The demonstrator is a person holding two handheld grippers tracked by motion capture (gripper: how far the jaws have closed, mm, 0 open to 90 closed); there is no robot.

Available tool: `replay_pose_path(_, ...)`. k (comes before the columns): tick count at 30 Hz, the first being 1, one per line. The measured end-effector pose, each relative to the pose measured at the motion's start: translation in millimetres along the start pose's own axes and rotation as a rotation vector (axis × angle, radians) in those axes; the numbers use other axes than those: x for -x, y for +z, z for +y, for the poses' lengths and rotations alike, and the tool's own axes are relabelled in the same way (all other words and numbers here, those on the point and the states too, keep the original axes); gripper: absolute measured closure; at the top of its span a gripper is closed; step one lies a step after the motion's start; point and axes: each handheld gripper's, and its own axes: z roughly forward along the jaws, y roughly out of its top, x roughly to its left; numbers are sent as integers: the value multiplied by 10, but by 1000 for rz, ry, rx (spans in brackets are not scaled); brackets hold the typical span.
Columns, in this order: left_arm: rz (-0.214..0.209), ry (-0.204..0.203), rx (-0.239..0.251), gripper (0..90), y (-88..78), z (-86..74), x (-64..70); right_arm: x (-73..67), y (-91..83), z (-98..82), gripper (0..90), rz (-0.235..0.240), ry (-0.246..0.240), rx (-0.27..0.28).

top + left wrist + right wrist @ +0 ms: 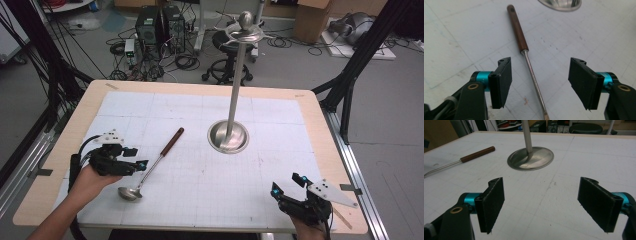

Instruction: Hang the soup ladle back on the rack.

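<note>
A ladle (pixel 150 167) with a steel shaft and a dark wooden handle lies flat on the white gridded mat of the surface (pixel 200 165). In the high view its bowl sits toward the near left and its handle runs up and to the right, ending short of the round steel base of an upright metal stand (pixel 228 136). The stand's pole rises from that base to a ring of hooks and a ball knob at the top.

The left gripper (pixel 137 157) is held low at the left side of the mat, just beside the ladle's shaft and pointing across it. In the left gripper view the thin shaft runs up between the two black jaws, nearer the left-hand pad than the other, with clear mat on both sides of it — the pads (pixel 502 82) do not press on it. So the left gripper is released, its jaws standing apart around the shaft. The wooden handle lies beyond the jaws, and the edge of the stand's base shows at the top of that view.

The right gripper (pixel 287 184) rests at the near right corner of the mat, well apart from the ladle and the stand. Its jaws are spread wide over bare mat — released, grasping nothing. In the right gripper view the stand's base lies ahead of it and the ladle's handle off to the left.
</note>
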Motion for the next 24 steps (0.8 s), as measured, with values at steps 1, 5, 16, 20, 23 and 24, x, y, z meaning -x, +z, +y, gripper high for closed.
replay_pose_path(1,1,4,-33,393,35,10,5,2,5,0,204,-1,-1,1)
replay_pose_path(5,6,14,-143,448,219,36,70,-9,2,-1,204,-7,-8,-2)
replay_pose_path(16,21,-20,-248,560,411,60,86,17,-26,-5,204,-19,3,7)
replay_pose_path(20,54,-19,-307,582,495,43,103,15,-33,-2,204,-21,4,12)
replay_pose_path(23,65,-25,-317,598,514,40,97,20,-39,-3,204,-20,3,13)
replay_pose_path(24,65,-25,-317,605,514,40,97,22,-43,-3,204,-23,5,12)
